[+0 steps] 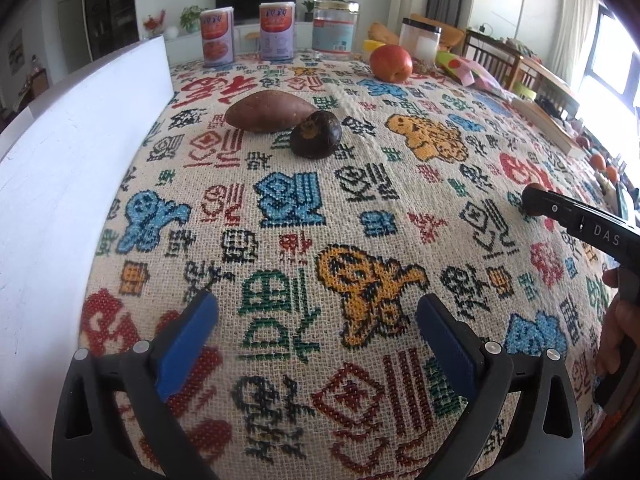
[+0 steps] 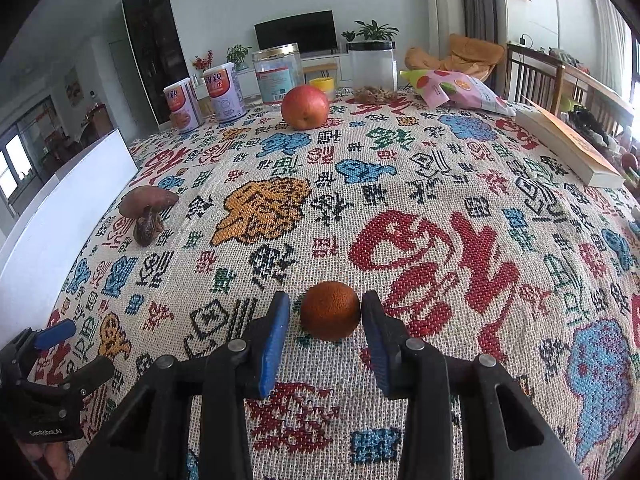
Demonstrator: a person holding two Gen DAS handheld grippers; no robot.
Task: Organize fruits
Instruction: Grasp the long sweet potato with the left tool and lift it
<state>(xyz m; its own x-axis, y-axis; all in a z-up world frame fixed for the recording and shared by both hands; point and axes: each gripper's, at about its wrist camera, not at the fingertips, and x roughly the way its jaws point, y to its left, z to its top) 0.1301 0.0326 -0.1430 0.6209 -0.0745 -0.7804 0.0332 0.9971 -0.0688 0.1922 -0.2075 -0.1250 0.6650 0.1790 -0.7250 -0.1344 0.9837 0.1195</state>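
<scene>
A small orange fruit (image 2: 330, 310) lies on the patterned tablecloth between the fingers of my right gripper (image 2: 325, 312); the right pad touches it, the left pad stands a little apart, so the gripper is open. A red apple (image 2: 305, 106) sits at the far side, also in the left wrist view (image 1: 391, 62). A brown sweet potato (image 1: 269, 111) and a dark round fruit (image 1: 315, 134) lie together near the white board; they show at left in the right wrist view (image 2: 147, 208). My left gripper (image 1: 316, 320) is open and empty over the cloth.
A white board (image 1: 68, 160) stands along the left edge. Two cans (image 1: 246, 34), two clear jars (image 2: 320, 68), a yellow cup (image 2: 321, 85), a snack bag (image 2: 456, 90) and a book (image 2: 568, 144) line the far and right sides.
</scene>
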